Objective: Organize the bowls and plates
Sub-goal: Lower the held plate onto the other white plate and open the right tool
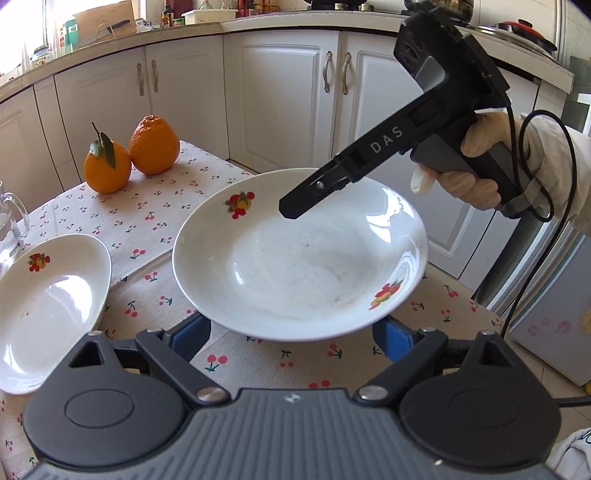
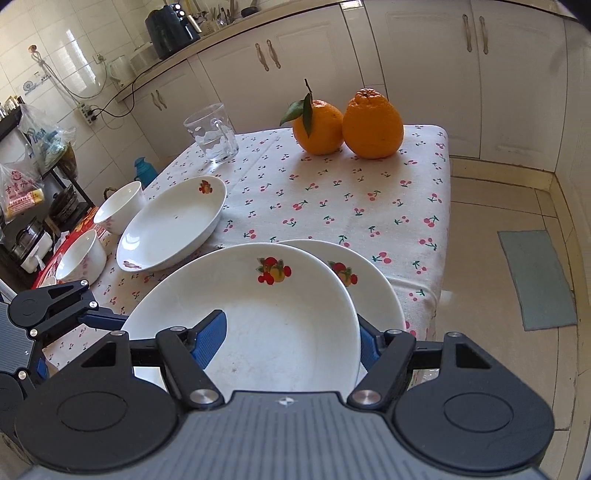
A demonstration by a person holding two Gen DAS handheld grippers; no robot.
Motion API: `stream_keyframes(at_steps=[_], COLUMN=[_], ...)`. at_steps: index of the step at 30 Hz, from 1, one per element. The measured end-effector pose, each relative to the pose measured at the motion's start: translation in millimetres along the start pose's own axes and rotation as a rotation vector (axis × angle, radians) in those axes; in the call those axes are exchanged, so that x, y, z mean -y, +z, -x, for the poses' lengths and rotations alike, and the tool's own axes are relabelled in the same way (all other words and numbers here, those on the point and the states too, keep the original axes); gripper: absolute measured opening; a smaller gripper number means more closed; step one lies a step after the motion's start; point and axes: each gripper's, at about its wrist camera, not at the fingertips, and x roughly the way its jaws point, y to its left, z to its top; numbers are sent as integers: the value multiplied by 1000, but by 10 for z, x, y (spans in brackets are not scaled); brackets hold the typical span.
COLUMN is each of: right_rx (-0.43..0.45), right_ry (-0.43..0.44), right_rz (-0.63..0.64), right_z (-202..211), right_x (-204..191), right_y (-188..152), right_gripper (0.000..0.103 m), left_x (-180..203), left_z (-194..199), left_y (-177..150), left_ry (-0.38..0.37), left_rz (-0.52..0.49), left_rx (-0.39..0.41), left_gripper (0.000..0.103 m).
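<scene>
Three plates, two bowls; right tongs hold a plate, left tongs wide

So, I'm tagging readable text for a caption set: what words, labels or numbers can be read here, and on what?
"DAS": white letters on the arm of the right gripper, in the left wrist view.
Red Chinese characters on a plastic bag at the left edge of the right wrist view: too small to read surely.
Labels on countertop bottles: too blurred to read.

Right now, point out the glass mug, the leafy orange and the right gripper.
glass mug (image 2: 213, 134): right wrist view, its clear wall.
leafy orange (image 1: 107, 168): left wrist view, its peel.
right gripper (image 1: 291, 210): left wrist view, its fingertip end.
</scene>
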Motion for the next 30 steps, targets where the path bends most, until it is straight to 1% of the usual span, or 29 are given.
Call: stream_keyframes(at_steps=[14,30], right_rx=[-4,-17], right_ry=[-28,-75], right_rz=[-18,-23], right_z=[84,210], right_x=[36,-12], right_y=[-102,-243], right_gripper=[77,77], left_x=[3,-50], left_z=[-61,-139], left_y=[15,15], left_ry=[-7,4], left_rz=[-6,-16], left_rx=[-3,4], left_gripper=[94,94])
